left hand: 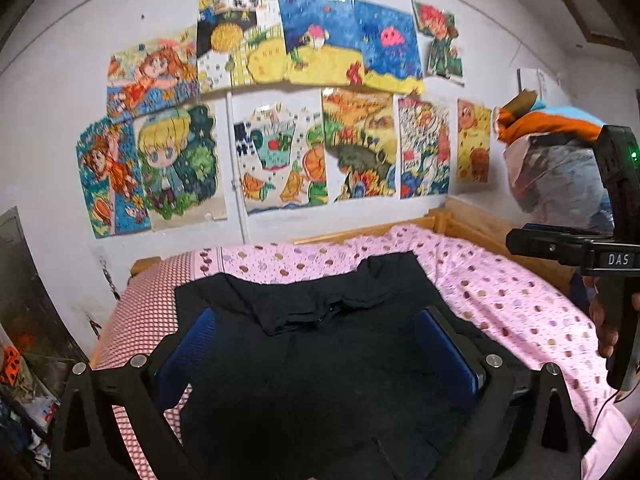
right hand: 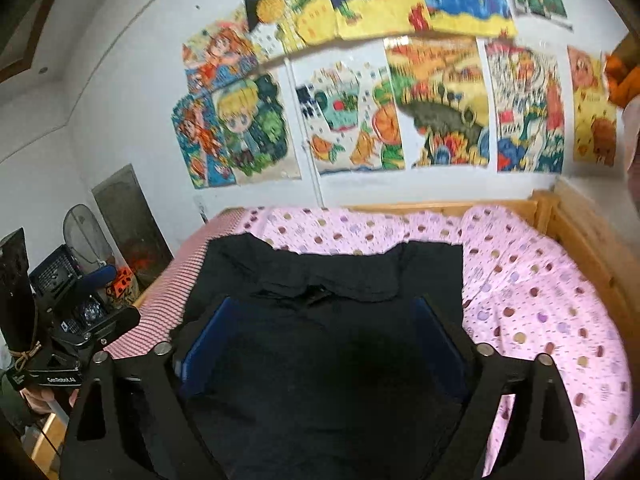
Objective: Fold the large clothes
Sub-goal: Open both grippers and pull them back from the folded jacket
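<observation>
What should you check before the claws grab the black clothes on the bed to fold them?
1. Left claw open: ok, blue pads spread wide.
2. Right claw open: ok.
3. Neither claw holding cloth: ok, both hover over it.
4. Black garment flat on the pink bedsheet: not ok, the far edge near the collar is rumpled.
5. Near hem visible: cannot tell, hidden under the claws.
6. Room on the bed to the right: ok.
</observation>
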Tool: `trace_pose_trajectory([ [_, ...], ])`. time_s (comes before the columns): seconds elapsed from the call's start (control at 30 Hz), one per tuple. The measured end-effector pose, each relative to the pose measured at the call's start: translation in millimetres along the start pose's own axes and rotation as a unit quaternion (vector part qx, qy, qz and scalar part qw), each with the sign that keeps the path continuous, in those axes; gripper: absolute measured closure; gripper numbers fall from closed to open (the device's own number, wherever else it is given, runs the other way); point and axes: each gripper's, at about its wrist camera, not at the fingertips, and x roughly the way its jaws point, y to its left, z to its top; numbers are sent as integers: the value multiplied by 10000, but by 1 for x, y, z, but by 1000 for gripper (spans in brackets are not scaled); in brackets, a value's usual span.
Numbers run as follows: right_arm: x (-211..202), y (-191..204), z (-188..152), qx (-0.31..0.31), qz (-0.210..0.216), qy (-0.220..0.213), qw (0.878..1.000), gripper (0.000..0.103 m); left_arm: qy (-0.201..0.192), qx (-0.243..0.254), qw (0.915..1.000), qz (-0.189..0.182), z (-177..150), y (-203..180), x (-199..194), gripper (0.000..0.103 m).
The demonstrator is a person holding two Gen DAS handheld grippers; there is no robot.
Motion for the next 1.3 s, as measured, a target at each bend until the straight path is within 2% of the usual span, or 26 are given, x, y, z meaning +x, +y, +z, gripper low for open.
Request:
trace_pose_trajectory([
  [0.17,-63,28,5,-168,-32,-241,9996,10,-293,41,9995,54,4,-3,-56,0],
  [0.3,-111,52,0,-293,-105,-415,9987,9,-369,-51,9993,74,-3,-4,-99,0],
  [0.6,-187,93,-37,-578,-84,-541,9968,8,-522,171,9985,76,-27,-21,-184,0],
  [0.7,-204,105,-54,-667,-39,-541,9963,5,-443,223,9987,108,-39,-30,-203,0],
  [0.87,-228,112,-82,-594,148,-486,9969,3,-145,341,9993,-10,-64,-43,-215,0],
  [1.07,-241,128,-120,-1212,72,-311,9921,2,151,282,9994,-103,-89,-46,-215,0],
  [1.17,-247,127,-129,-1383,-30,-247,9901,2,336,230,9991,-77,-99,-42,-210,0],
  [1.3,-246,116,-132,-1188,-103,-93,9928,2,615,94,9981,-26,-112,-33,-196,0],
])
